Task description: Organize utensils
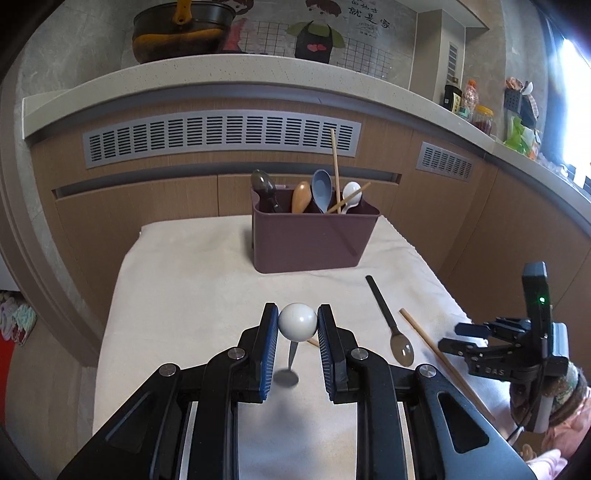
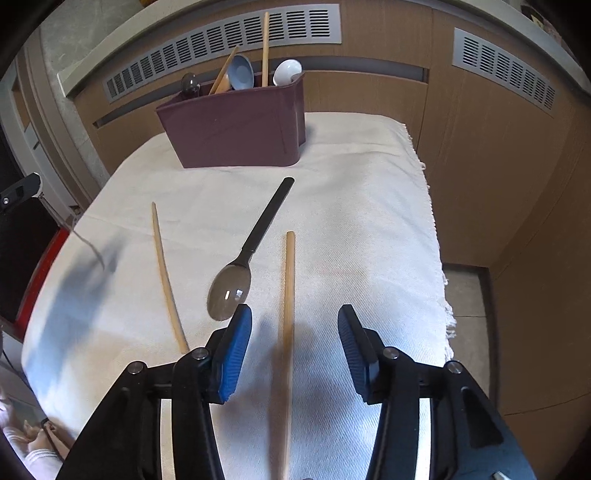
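Note:
My left gripper is shut on a white spoon, gripping its round bowl; the handle hangs down above the white cloth. The maroon utensil caddy stands at the far end of the table and holds several spoons and chopsticks; it also shows in the right wrist view. My right gripper is open above a wooden chopstick that lies between its fingers. A black-handled spoon and a second chopstick lie to its left. The right gripper shows at the right of the left wrist view.
The table is covered by a white cloth with a fringed right edge. Wooden cabinets with grey vents stand behind the table. A counter above holds a pot, bottles and jars.

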